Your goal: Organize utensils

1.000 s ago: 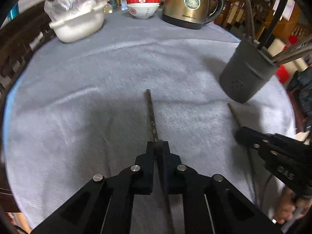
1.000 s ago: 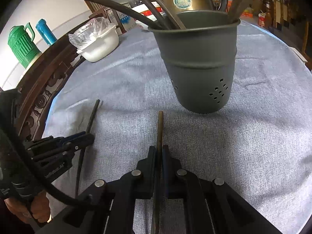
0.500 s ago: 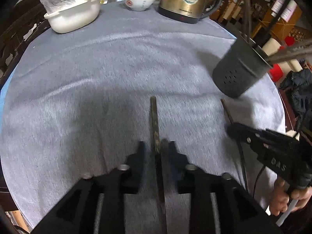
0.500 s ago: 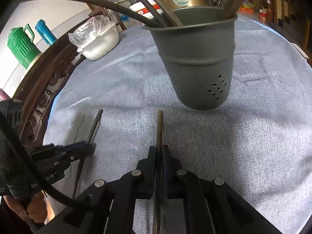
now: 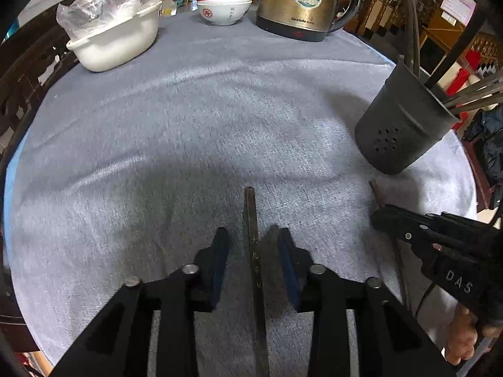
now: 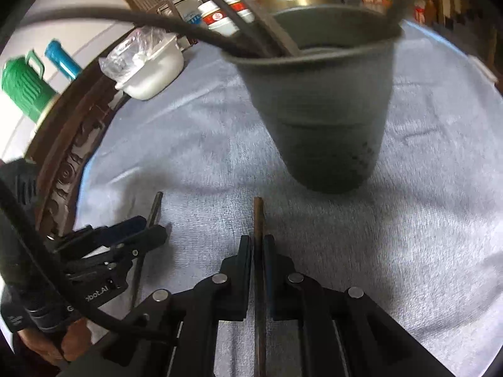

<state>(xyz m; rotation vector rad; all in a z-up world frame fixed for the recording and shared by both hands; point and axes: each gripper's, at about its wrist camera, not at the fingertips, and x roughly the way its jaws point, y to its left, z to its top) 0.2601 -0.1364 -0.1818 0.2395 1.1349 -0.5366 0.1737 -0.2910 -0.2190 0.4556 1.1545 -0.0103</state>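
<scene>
My left gripper [image 5: 253, 251] stands wide apart, its blue-padded fingers [image 5: 220, 254] either side of a dark chopstick [image 5: 251, 220] without touching it. That stick lies flat on the grey tablecloth [image 5: 188, 119], pointing away from me down the gap, so I hold nothing on this side.

My right gripper [image 6: 257, 248] is pinched tight on a brown chopstick [image 6: 258, 216], the tip poking out ahead of the fingers towards the dark utensil holder [image 6: 323, 119]. This view is blurred, and I can't tell whether the stick is off the cloth. The holder stands upright just beyond that tip, near the table's right side in my left view.

Progress, as I judge it: well along. The holder already carries a bundle of long utensils [image 5: 471, 94] leaning out of its mouth. I make out several shafts but can't count them cleanly, as they overlap and run out of frame. Left to do: two chopsticks, one gripped on the right and one lying loose on the left.

Counting the rest: one holder, one brass-coloured electric kettle [image 5: 301, 0] at the far edge, one stack of red-banded bowls [image 5: 224, 0] beside it, three as far as I can tell, one white basin [image 5: 116, 44] with a plastic bag in it, and off the table a green jug [image 6: 25, 91] and a blue bottle [image 6: 61, 58].
</scene>
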